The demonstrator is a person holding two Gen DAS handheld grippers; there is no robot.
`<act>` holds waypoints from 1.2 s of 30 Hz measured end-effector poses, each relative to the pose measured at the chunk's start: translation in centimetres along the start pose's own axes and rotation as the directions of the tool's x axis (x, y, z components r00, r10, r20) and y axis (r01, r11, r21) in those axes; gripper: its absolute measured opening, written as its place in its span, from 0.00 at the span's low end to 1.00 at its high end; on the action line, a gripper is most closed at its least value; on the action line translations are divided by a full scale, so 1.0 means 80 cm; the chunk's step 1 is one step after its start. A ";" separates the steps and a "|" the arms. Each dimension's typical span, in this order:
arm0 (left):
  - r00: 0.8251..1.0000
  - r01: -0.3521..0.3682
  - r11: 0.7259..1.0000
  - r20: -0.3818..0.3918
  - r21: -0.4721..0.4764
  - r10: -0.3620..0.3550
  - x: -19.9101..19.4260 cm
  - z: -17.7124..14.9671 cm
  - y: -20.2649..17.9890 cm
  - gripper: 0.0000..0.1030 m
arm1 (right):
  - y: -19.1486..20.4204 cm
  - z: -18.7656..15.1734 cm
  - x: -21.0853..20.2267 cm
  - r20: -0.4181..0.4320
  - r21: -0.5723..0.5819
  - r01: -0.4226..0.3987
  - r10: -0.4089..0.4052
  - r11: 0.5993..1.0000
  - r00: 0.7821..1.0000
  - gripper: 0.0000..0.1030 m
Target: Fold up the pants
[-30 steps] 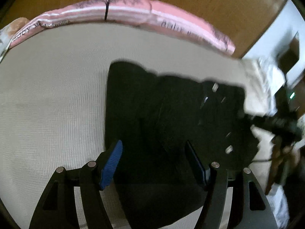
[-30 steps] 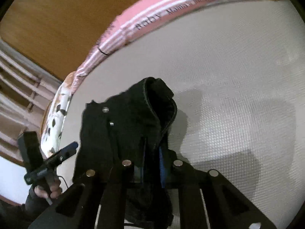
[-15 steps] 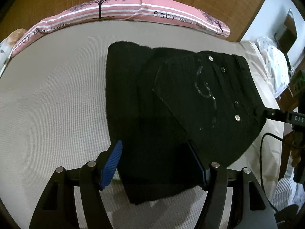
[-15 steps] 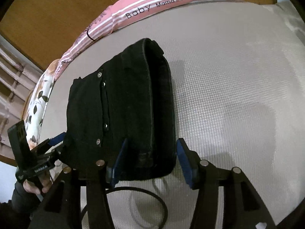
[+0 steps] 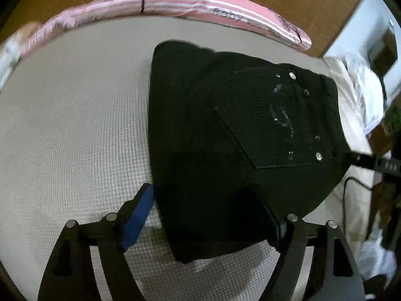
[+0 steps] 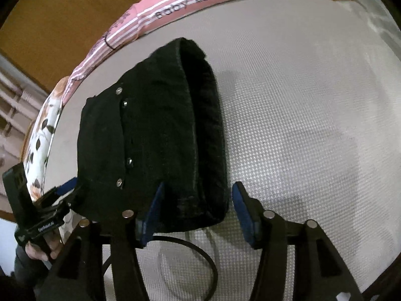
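Black pants [image 5: 225, 130] lie folded on the cream waffle-textured mattress [image 5: 75, 115], bordered by a pink striped bumper pillow [image 5: 175, 0] and wooden wall. Left gripper [image 5: 208, 215] and right gripper [image 6: 198, 208] jaws are opening, gripping nothing.

A wide bed [image 5: 75, 115] fills the room's middle, covered in a pale, waffle-textured sheet. Along its far edge lies a long pink striped bolster [image 5: 190, 2] printed with dark trees and the word "Baby". Behind it rises a warm brown woven headboard [image 6: 57, 10]. A floral pillow [image 6: 42, 135] sits at one corner. A white wall [image 5: 361, 25] shows beyond. The light is dim and soft.
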State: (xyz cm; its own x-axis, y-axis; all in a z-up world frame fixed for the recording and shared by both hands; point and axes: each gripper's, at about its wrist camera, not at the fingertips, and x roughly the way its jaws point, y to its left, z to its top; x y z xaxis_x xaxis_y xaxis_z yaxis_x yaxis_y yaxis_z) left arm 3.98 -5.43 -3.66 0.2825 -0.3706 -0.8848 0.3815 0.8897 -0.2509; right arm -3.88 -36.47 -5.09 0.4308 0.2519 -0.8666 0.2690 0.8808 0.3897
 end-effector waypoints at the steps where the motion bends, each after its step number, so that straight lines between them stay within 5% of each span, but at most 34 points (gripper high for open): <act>1: 1.000 0.004 1.000 -0.001 -0.001 -0.004 -0.001 0.000 0.001 0.77 | 0.001 0.000 0.000 0.003 -0.008 0.006 -0.006 1.000 1.000 0.50; 18: 1.000 0.021 1.000 0.006 -0.020 -0.021 -0.013 0.014 0.005 0.77 | 0.027 0.005 -0.003 0.040 -0.143 0.135 -0.131 0.980 0.991 0.54; 25: 0.987 0.058 0.996 0.152 -0.069 -0.047 -0.042 0.054 0.022 0.77 | 0.036 0.028 -0.037 0.117 -0.179 0.124 -0.104 0.976 0.988 0.55; 29: 0.983 0.075 0.995 0.174 -0.063 -0.063 -0.029 0.091 0.019 0.77 | 0.048 0.059 -0.048 0.161 -0.207 0.080 -0.047 0.975 0.986 0.52; 36: 0.987 0.078 0.997 0.142 -0.021 -0.075 0.017 0.139 0.012 0.71 | 0.087 0.103 -0.013 0.108 -0.267 0.003 0.027 0.964 0.994 0.39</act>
State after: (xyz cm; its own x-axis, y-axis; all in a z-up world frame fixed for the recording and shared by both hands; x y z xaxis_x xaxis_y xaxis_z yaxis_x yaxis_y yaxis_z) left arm 14.54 -8.05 -0.76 0.3755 -0.4701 -0.7988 0.3840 0.8633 -0.3276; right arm 4.67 -33.89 1.08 0.5285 0.2308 -0.8169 0.0306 0.9565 0.2901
